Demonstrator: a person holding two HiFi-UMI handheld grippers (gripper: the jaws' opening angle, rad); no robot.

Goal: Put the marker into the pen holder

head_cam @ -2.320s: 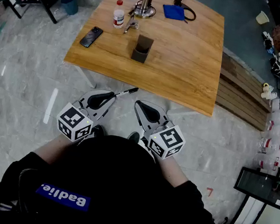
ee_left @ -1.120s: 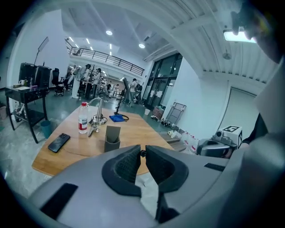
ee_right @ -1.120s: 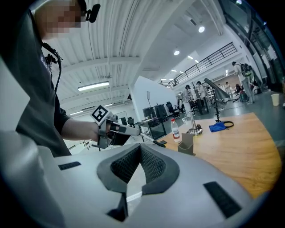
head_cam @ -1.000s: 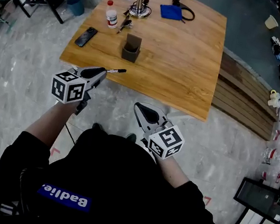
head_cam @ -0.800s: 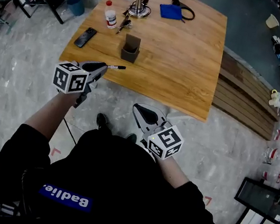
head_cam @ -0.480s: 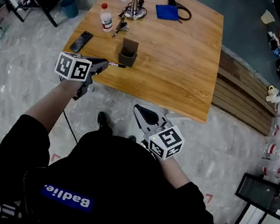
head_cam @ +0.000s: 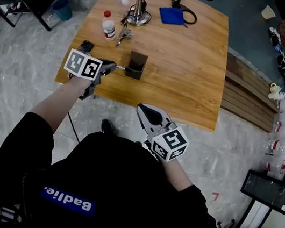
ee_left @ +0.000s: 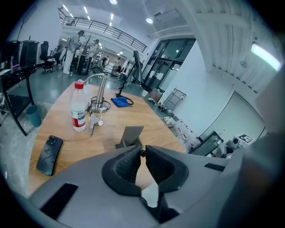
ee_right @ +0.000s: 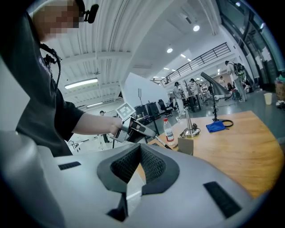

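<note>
Viewed from above. At centre left, left gripper point(head_cam: 112, 66) over the near edge of a wooden table point(head_cam: 189, 64), jaws clamped narrowly on a black marker point(head_cam: 119, 68) lying level and pointing right, tip just beside a dark upright holder point(head_cam: 136, 65), not yet inside. At lower centre, right gripper point(head_cam: 144, 110) off the table, jaws pressed together, nothing between. Toward upper left, bottle point(head_cam: 109, 25) and phone point(head_cam: 86, 46).

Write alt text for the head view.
The left gripper holds a marker, tip pointing at the dark pen holder on a wooden table. The right gripper hangs empty by the table's near edge.
</note>
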